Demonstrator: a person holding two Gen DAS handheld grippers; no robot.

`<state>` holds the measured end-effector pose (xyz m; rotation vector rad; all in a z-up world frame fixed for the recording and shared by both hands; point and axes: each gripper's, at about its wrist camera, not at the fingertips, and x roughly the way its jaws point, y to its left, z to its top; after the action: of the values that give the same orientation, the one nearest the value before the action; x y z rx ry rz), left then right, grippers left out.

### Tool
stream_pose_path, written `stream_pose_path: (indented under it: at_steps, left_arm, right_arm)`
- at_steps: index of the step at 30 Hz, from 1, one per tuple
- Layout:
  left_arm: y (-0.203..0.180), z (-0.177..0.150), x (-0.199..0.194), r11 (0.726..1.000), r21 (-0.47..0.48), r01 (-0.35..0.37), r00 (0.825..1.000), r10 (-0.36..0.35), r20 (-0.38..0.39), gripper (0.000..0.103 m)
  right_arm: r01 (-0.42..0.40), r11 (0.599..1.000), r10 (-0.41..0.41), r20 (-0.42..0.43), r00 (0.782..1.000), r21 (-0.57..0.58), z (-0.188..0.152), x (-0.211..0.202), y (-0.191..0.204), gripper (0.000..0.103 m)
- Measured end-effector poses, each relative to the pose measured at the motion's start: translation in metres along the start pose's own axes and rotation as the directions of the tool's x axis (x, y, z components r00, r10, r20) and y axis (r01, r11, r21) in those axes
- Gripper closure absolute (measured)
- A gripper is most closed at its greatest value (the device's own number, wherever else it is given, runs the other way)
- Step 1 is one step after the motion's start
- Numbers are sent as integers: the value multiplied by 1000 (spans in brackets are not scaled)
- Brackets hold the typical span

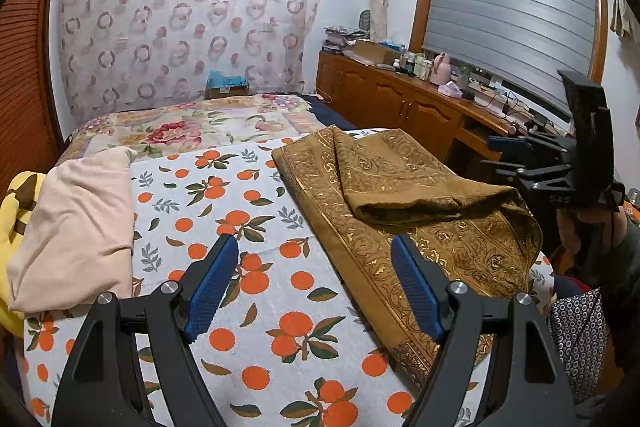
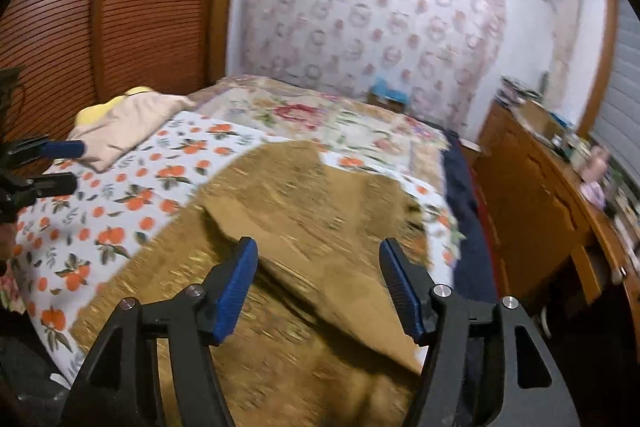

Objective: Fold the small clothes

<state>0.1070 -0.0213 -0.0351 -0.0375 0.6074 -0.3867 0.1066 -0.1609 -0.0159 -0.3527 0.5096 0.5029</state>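
My right gripper (image 2: 318, 283) hangs spread and empty over the half-folded brown patterned cloth (image 1: 404, 211) on the bed (image 1: 256, 227); the first fold looks laid. My left gripper (image 1: 314, 283) is spread and empty too. Next I'd pinch an edge for a second fold.

right gripper (image 2: 318, 255) jaws apart, above blurred brown cloth (image 2: 320, 211)

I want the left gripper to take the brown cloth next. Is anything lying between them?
Nothing visible. The left gripper is open over bare orange-print sheet, and the brown cloth lies beside its right finger. The pink garment is off on the other side.
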Motion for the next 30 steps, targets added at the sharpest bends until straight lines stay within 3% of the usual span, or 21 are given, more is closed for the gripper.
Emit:
stream_pose_path:
  at_steps: [2,7,12,15,17,18,19,21,26,28,30]
  left_arm:
    - [-1,0,0,1000,-2,0,1000,0,1,24]
    - [-1,-2,1,1000,-1,1,1000,-1,-7,24]
    - [-1,-5,3,1000,-3,12,1000,-12,-15,24]
    - [-1,-8,4,1000,-4,17,1000,-17,-19,24]
    - [-2,-8,5,1000,-5,18,1000,-18,-23,24]
    - [-2,-9,5,1000,-4,19,1000,-19,-25,24]
    - [-2,-9,6,1000,-4,19,999,-19,-26,24]
    - [-1,-10,7,1000,-6,20,999,-20,-29,24]
    - [0,-12,9,1000,-12,21,999,-21,-31,24]
    - [0,-13,9,1000,-13,20,999,-21,-31,24]
    - [-1,-13,9,1000,-13,21,999,-21,-32,24]
  right_arm:
    - [-46,999,45,-22,999,-25,-8,5,6,36]
    - [-143,988,131,-160,978,-61,-5,67,23,36]
    - [-99,987,59,-282,958,-129,-10,115,32,36]
    - [-118,987,80,-307,948,-108,-3,126,28,38]
    - [-136,987,103,-305,947,-88,3,127,22,69]
    - [-123,989,91,-301,949,-88,6,128,18,91]
    - [-101,990,70,-288,955,-94,10,127,15,94]
    - [-95,992,73,-248,966,-81,21,124,6,96]
    - [19,1000,-22,-140,990,-22,55,112,-33,96]
    - [107,994,-104,-125,987,18,65,116,-55,96]
    - [210,974,-196,-158,968,82,68,129,-79,94]
